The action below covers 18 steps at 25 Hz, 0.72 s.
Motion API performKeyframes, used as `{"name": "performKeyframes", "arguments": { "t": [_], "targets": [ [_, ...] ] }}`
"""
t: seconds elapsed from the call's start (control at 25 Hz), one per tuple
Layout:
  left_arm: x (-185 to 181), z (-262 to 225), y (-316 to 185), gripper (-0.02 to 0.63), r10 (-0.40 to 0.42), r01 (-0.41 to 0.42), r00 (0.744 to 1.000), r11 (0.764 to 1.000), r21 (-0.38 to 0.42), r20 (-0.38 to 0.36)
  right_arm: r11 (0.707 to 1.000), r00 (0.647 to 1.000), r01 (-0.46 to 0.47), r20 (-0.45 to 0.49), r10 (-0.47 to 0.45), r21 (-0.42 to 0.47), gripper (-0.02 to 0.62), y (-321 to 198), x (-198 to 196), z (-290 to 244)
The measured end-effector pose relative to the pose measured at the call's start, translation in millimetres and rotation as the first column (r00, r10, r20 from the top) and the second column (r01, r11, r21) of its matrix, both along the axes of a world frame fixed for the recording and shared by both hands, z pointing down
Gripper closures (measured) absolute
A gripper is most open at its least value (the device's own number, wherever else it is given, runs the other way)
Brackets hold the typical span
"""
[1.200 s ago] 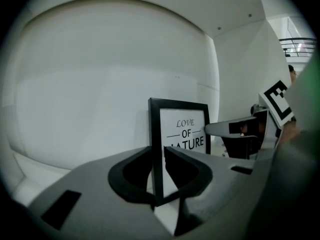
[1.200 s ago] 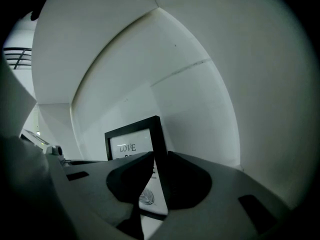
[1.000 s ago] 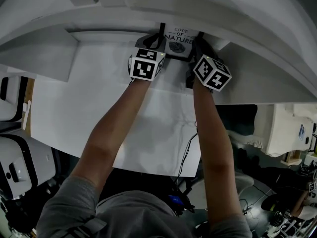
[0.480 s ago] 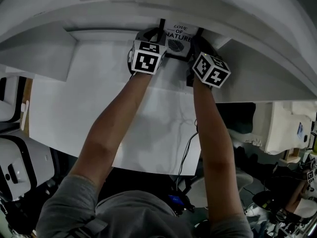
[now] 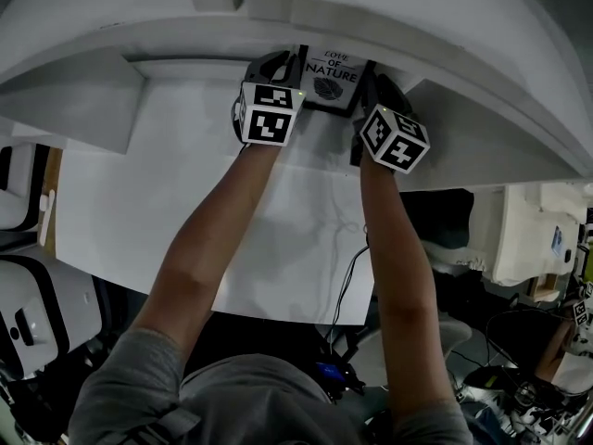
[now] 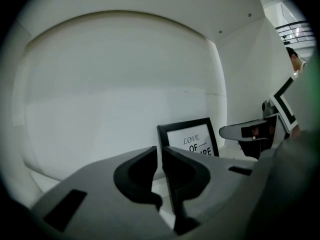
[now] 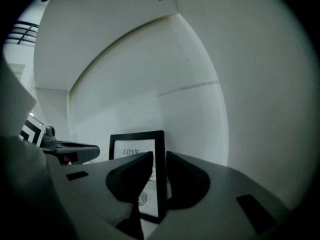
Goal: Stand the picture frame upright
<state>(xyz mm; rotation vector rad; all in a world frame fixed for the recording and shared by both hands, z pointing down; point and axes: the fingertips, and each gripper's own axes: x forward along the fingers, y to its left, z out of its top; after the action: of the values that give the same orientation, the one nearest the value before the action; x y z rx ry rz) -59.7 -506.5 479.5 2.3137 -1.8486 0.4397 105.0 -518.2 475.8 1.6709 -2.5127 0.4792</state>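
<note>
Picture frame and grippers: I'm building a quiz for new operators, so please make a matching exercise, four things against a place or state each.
Things:
1 picture frame
2 left gripper
3 right gripper
4 table

Places and states:
a jaws astride the frame's right edge
b white, under both forearms
c standing upright at the back wall
d jaws almost together, by the frame's left edge

Pairs: 1-c, 2-d, 3-a, 4-b.
The left jaws have just been closing, the right opening.

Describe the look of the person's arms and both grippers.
The left gripper and right gripper have dark grey, rounded moulded jaws. Each carries a white cube with black square markers. The arms are bare below grey short sleeves.
</note>
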Motion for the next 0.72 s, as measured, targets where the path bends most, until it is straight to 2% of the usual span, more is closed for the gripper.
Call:
{"name": "performKeyframes", "arguments": {
  "t": [0.12, 0.2, 0.48, 0.72],
  "targets": [
    [2.8, -6.7, 5.2, 0.597, 0.025, -0.025, 1.000, 1.000, -0.002, -0.010, 1.000, 1.000, 0.016, -0.003, -0.016, 0.000, 0.548, 7.3, -4.0, -4.3],
    [5.6, -11.5, 9.6, 0.598, 0.050, -0.050, 0.998, 0.999, -0.004, -0.028, 1.000, 1.000, 0.026, 0.000, -0.026, 0.001, 0.561, 11.8, -6.0, -8.6],
    [8.9, -32.5, 32.6, 0.600, 0.105, -0.104, 0.991, 0.994, 0.016, -0.080, 0.998, 0.999, 0.050, -0.005, -0.050, 0.033, 0.569, 35.0, -12.2, -31.1],
    [8.1, -60.7, 62.5, 0.600, 0.160, -0.156, 0.983, 0.987, 0.047, -0.094, 0.995, 0.999, 0.048, -0.018, -0.047, 0.083, 0.569, 64.6, -19.9, -67.3]
  ]
}}
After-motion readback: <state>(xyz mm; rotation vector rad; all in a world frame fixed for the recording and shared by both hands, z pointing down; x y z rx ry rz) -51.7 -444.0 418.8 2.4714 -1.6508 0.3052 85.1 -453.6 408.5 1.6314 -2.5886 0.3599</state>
